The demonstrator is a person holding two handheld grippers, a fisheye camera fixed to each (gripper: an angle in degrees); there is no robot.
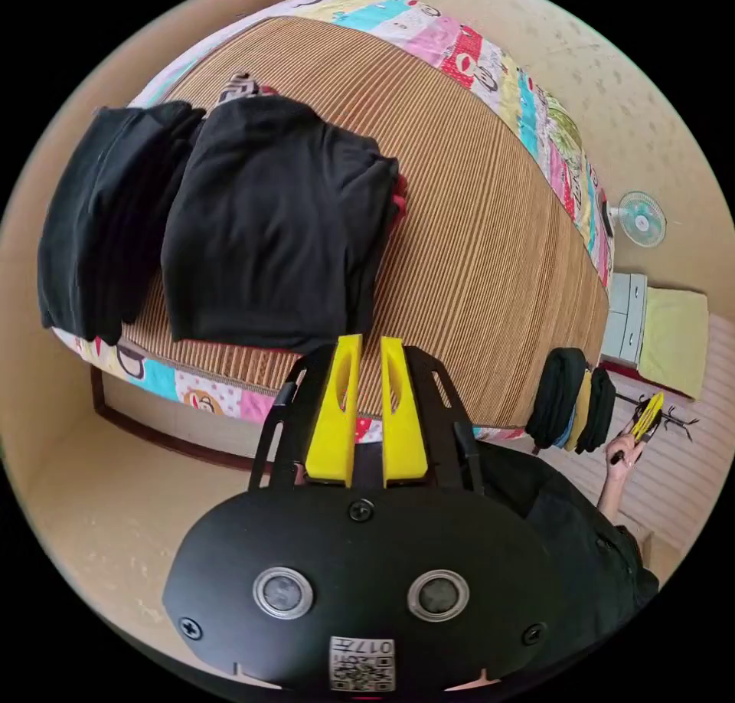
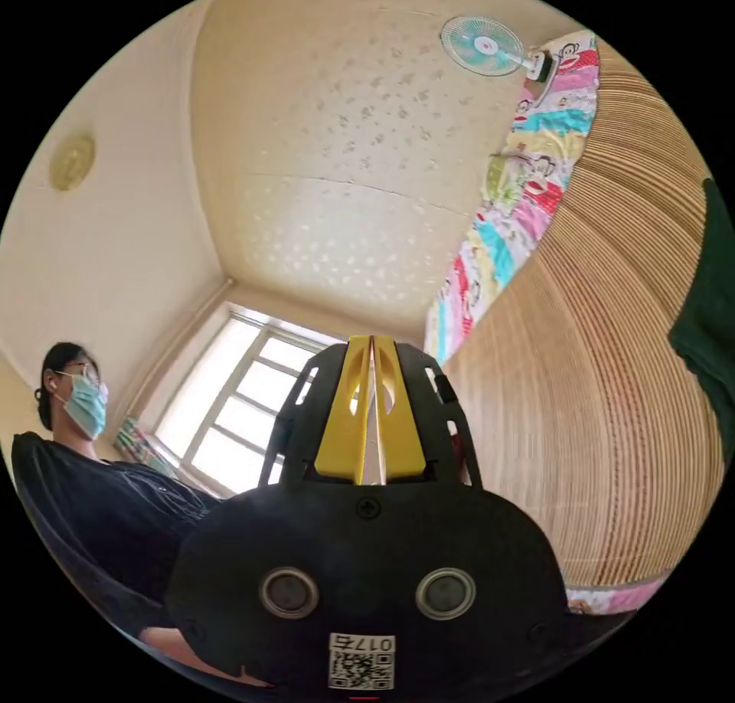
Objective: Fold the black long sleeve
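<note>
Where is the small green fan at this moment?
In the left gripper view, the small green fan stands at the right edge, beyond the colourful patchwork bed cover and above the white drawer cabinet.

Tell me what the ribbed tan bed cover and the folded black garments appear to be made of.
The bed cover looks like a woven bamboo or rattan mat: stiff, matte, with fine parallel ribs. The two black garments look like soft, matte knit fabric, probably cotton, with limp folds and rounded edges.
</note>
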